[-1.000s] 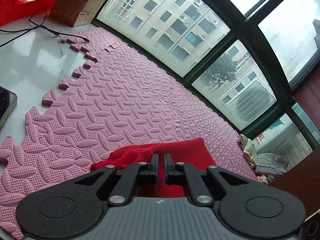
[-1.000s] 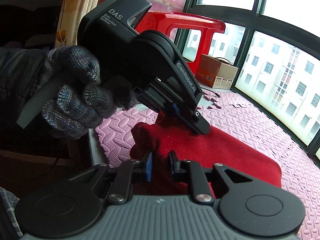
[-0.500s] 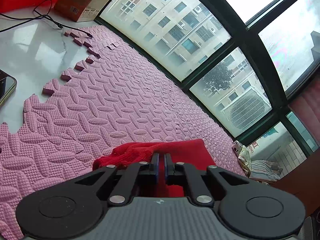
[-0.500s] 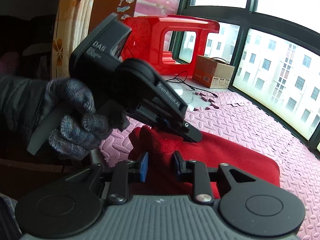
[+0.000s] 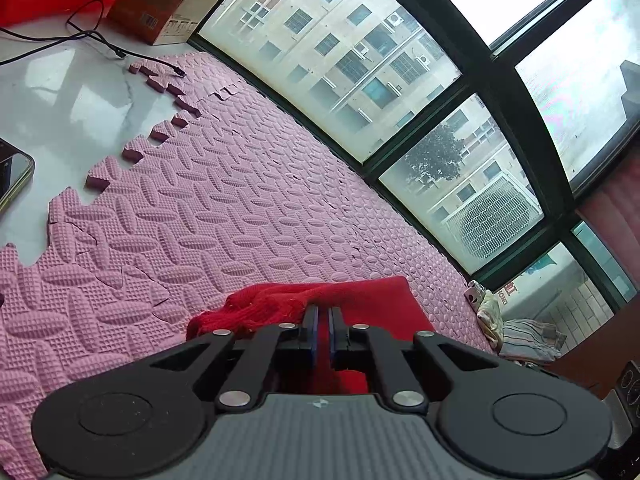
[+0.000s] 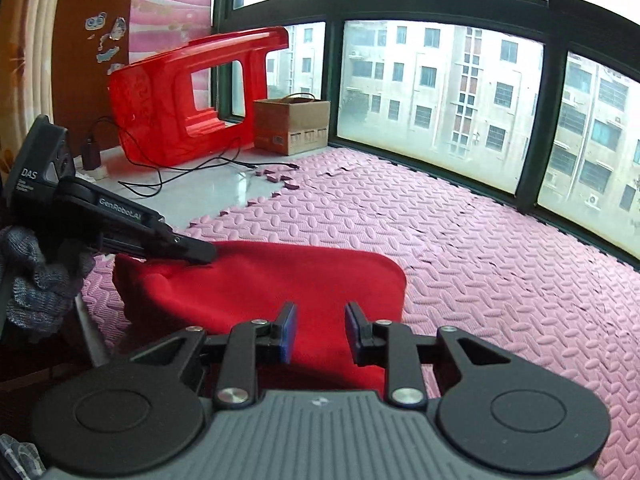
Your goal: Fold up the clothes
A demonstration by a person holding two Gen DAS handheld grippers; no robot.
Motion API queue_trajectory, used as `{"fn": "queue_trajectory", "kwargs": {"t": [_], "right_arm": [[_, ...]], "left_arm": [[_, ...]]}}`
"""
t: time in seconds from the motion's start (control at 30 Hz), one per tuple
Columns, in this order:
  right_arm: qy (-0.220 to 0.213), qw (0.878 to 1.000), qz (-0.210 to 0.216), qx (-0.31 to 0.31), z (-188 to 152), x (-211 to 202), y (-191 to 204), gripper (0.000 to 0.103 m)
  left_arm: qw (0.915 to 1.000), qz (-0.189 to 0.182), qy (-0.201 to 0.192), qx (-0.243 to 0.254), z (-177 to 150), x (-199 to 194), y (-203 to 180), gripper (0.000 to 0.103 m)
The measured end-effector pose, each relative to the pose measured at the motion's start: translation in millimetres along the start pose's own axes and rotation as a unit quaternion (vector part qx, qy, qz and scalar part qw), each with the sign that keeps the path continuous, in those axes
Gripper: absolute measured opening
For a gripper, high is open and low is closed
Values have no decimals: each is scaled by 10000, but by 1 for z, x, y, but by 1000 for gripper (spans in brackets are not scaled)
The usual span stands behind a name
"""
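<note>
right gripper (image 6: 317, 330): my jaws stood apart over the red garment (image 6: 280, 284) | left gripper (image 5: 323, 316): clamped on its bunched edge (knit, stretchy) | garment lay on pink mat (image 6: 460, 240) | risk: one-sided pull could undo the fold

Bright overcast daylight through the windows (image 6: 440, 92), blown-out sky, strong fisheye edge bending, perhaps slight softness.

Pink interlocking foam mat (image 6: 460, 248) over a pale glossy ledge (image 5: 60, 92), red garment (image 6: 272, 284) lying folded on the mat, cardboard box (image 6: 292, 124) – black cable (image 6: 192, 166) – phone (image 5: 12, 172) on the bare ledge, loose mat pieces (image 5: 160, 84) along its edge
</note>
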State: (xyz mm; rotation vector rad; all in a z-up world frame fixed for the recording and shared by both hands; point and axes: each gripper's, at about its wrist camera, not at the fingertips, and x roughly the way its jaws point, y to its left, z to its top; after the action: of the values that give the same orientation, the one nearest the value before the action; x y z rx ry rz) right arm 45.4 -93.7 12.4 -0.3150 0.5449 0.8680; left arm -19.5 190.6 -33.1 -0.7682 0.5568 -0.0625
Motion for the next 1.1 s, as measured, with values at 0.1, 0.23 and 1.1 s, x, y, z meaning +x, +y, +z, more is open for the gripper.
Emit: {"fn": "queue_trajectory", "kwargs": {"t": [0.1,0.23,1.1], "right_arm": [[163,9998,-37,70,-17,1,-4,26],[171,9998,-77,89,-36,4,-2,26],[347,9932,94,1109,34,77,-54,26]], "left_arm": [[10000,-14,13,20,0,0,0,7],[10000,-29,36,48,-1,2,0,7],[9999,-48,74,53,0,1,1,7]]}}
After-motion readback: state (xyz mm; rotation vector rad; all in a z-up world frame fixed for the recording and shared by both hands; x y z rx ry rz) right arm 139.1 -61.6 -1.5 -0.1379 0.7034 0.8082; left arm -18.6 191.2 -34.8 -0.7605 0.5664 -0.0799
